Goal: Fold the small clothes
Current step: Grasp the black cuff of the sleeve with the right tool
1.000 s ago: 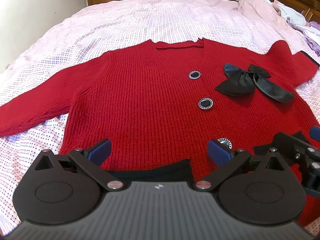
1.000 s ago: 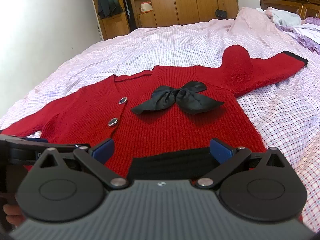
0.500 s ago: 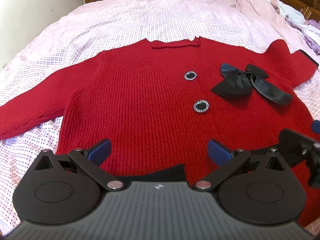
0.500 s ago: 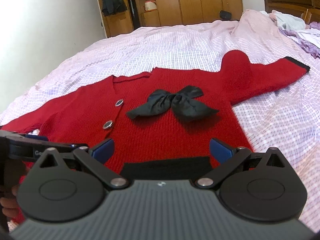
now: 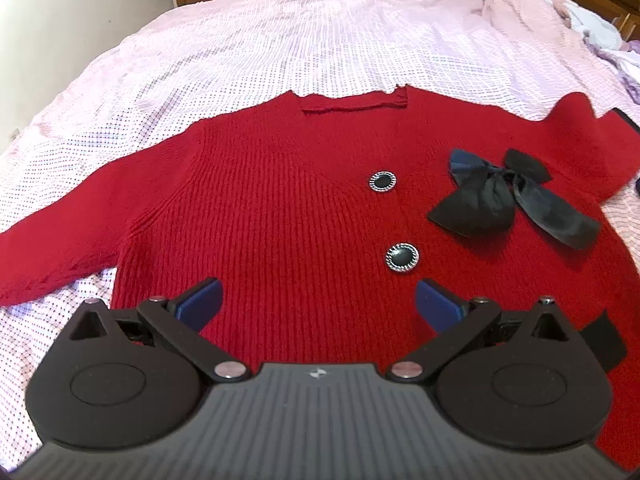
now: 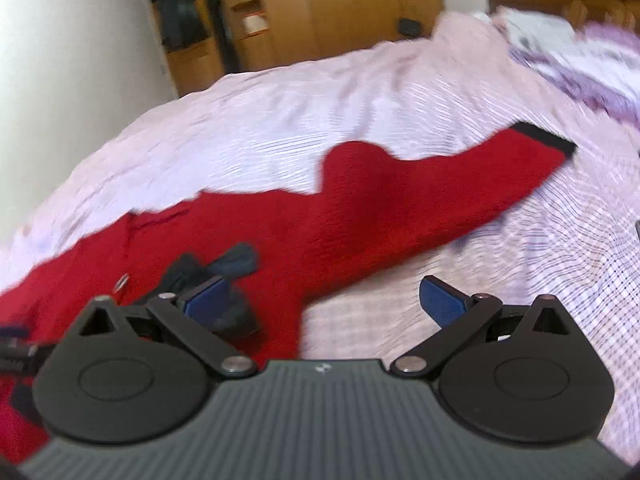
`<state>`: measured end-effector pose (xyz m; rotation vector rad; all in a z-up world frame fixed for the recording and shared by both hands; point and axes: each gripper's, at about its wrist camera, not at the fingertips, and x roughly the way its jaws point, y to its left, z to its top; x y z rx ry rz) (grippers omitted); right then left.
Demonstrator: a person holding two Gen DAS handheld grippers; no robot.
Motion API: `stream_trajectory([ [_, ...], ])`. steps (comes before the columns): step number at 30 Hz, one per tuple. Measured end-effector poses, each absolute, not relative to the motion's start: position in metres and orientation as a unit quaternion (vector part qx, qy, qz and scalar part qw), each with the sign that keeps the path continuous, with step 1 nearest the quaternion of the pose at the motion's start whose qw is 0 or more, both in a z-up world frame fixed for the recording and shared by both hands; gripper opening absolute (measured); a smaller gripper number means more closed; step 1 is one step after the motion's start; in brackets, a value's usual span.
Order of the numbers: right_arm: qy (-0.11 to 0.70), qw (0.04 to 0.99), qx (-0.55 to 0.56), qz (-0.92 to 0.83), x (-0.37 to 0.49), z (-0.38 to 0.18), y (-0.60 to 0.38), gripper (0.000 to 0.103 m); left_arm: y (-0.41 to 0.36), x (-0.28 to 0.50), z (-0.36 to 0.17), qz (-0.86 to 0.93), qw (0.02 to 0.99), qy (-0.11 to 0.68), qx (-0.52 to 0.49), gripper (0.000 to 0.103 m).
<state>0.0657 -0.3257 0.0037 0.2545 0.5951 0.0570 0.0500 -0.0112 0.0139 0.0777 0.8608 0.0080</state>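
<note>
The red cardigan (image 5: 280, 216) lay spread flat, front up, on the bed (image 5: 304, 40), straight ahead of the left hand-held gripper (image 5: 318, 304). That gripper's blue pads (image 5: 200, 302) stood wide apart above the knit near the lower body, closed on nothing. Just beyond its right pad sat the lower button (image 5: 402, 258), with the upper button (image 5: 383, 181) farther ahead; both were dark with a silvery rim. A black bow (image 5: 500, 200) rested on the chest, ahead and to the right of that gripper, and the black hem band (image 5: 606, 338) showed at its right edge. The left sleeve (image 5: 60, 240) ran out to the gripper's left across the dotted pink bedsheet.

The right wrist view was blurred. The right hand-held gripper (image 6: 324, 300) was likewise spread wide and empty, poised over the cardigan's right edge — its left pad (image 6: 206, 300) over the bow, its right pad (image 6: 442, 300) over bare sheet. The right sleeve (image 6: 440, 192) stretched ahead and to the right, ending in a black cuff (image 6: 546, 138). Wooden wardrobes (image 6: 340, 12) stood beyond the bed, and a heap of pale clothes (image 6: 580, 52) lay far ahead on the right.

No readable writing showed — only a small pale emblem (image 5: 317, 373) on each gripper body, too small to make out.
</note>
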Motion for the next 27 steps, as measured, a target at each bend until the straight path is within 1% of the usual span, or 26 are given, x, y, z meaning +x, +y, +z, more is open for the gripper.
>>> stream_trajectory([
  [6,0.296,0.937,0.186,-0.004,0.109,-0.004,-0.386,0.103,-0.017,0.069,0.003,0.013,0.900,0.435,0.036,0.103],
  [12,0.291,0.935,0.198,-0.036,0.141,-0.016,-0.423,0.103,-0.032,0.082,-0.008,0.007,0.894,0.445,0.049,0.103],
  [15,0.289,0.929,0.226,-0.049,0.153,-0.027,-0.440,0.103,-0.035,0.084,-0.015,0.007,0.894,0.445,0.055,0.103],
  [27,0.273,0.921,0.260,-0.096,0.196,-0.057,-0.472,0.103,-0.035,0.088,-0.025,0.003,0.892,0.449,0.053,0.103],
])
